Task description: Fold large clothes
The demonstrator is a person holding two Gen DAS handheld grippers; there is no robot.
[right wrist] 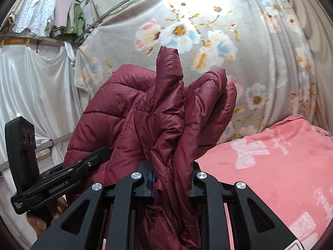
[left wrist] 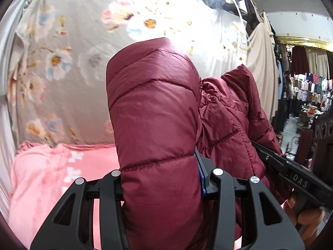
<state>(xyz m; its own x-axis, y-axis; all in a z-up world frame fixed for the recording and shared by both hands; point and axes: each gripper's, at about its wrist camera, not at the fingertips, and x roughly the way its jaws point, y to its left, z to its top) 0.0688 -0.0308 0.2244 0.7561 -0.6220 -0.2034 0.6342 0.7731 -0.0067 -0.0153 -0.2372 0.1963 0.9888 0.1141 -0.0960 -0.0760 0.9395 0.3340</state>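
Clothes shop or stall. A grey flowered sheet [left wrist: 87,48] hung as backdrop; below it a bed or table covered by a pink blanket [right wrist: 276,166]. Racks of hanging clothes [left wrist: 310,87] ran off to the right in the left wrist view.

The dark red quilted jacket [left wrist: 154,112] was off the blanket, held up in the air between both tools, above the blanket's near edge. No part of it could be seen touching the pink surface.

Left gripper [left wrist: 162,179]: clenched on a thick padded fold of the jacket, which stood up as a rounded column in front of the lens. Right gripper [right wrist: 170,173]: clamped on a bunched, crumpled section, with several layers and a narrow stitched edge poking upward. Each tool appeared in the other's view, close beside the jacket, so the two grips sat near each other. A bare hand [right wrist: 39,218] showed under the left tool.

Judgement: an early step, lifting and sorting out the garment, not yet an actual fold. The jacket was bunched, no flat panel or clean crease visible.

Next move likely calls for drawing the two grips apart to stretch an edge taut, then lowering the jacket flat onto the blanket. The slippery, puffy fabric may slide or spring back, so firm grips are needed.
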